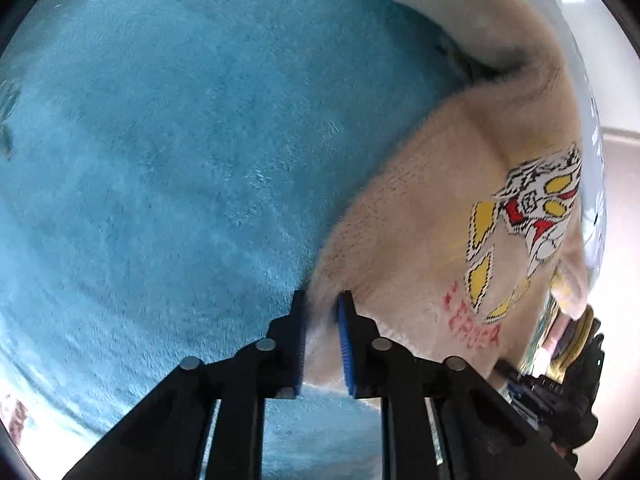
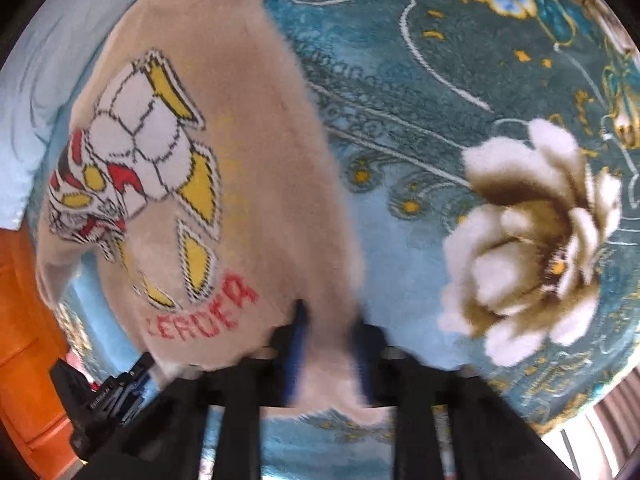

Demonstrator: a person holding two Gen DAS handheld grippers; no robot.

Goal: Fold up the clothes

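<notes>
the left gripper (image 1: 322,300) was closed tight on one edge of the beige sweater (image 1: 420,240), which hung above the plain part of the blue blanket (image 1: 160,140). the right gripper (image 2: 330,312) pinched the other edge of the sweater, beside the white flower (image 2: 528,240) woven in the blanket.

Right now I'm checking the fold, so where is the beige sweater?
The beige sweater hangs between both claws above the teal blanket: right of centre in the left wrist view, left in the right wrist view, beside the white flower.
</notes>
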